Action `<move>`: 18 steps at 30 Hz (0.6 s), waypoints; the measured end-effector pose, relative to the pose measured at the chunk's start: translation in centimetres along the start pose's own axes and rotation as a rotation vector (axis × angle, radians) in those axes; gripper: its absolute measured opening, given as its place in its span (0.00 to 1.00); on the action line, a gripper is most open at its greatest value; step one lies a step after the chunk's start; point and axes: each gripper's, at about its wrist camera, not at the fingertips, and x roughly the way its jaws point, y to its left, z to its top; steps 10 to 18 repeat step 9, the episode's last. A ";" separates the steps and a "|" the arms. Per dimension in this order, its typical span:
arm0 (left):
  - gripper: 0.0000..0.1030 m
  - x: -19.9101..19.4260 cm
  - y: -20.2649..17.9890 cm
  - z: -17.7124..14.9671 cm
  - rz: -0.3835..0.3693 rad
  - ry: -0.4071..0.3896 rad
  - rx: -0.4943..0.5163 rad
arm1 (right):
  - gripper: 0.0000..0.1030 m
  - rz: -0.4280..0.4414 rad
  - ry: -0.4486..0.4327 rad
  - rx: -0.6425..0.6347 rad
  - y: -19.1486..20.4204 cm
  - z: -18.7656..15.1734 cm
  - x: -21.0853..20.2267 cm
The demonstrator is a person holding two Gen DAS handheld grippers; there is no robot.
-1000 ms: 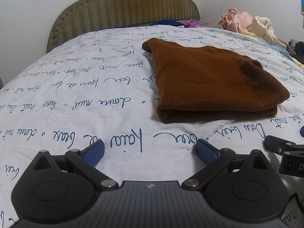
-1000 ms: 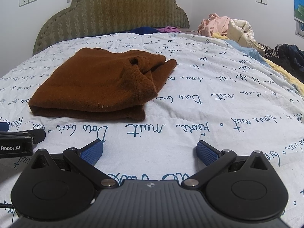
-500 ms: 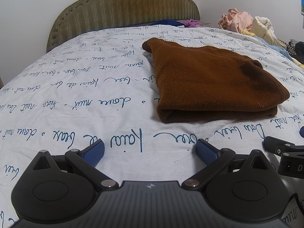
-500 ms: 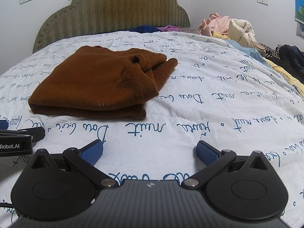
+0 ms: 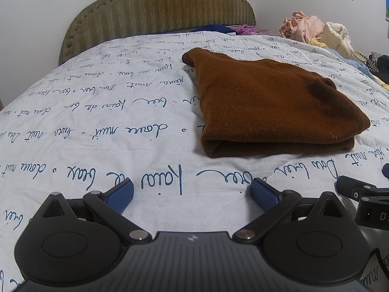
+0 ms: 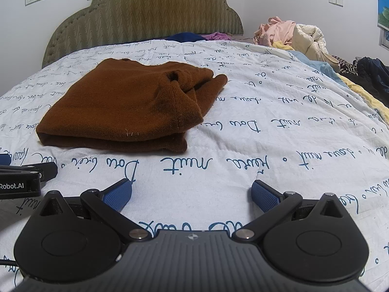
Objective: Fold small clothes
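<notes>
A brown knit sweater [image 5: 267,104] lies folded in a flat stack on the white bedspread [image 5: 97,121], its folded edge facing me. It also shows in the right wrist view [image 6: 126,107], with a sleeve end sticking out at its right. My left gripper [image 5: 192,194] is open and empty, low over the bedspread in front of the sweater's left side. My right gripper [image 6: 192,194] is open and empty, in front of the sweater's right side. Neither touches the sweater.
A green padded headboard [image 5: 160,7] stands at the far end. A pile of pink and cream clothes [image 6: 291,34] lies at the far right of the bed, with dark clothes [image 6: 372,73] at the right edge. The other gripper shows at each view's side edge [image 5: 364,194].
Both grippers stay open. The right wrist view has shifted slightly, so the sweater sits a little lower and nearer. The left view is almost unchanged.
</notes>
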 end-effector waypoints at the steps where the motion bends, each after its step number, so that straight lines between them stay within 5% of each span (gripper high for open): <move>1: 1.00 0.0 0.0 0.0 0.000 0.000 0.000 | 1.00 0.000 0.000 0.000 0.0 0.0 0.0; 18: 1.00 0.0 0.0 0.1 -0.005 0.001 -0.004 | 1.00 0.000 0.000 0.000 0.0 0.0 0.0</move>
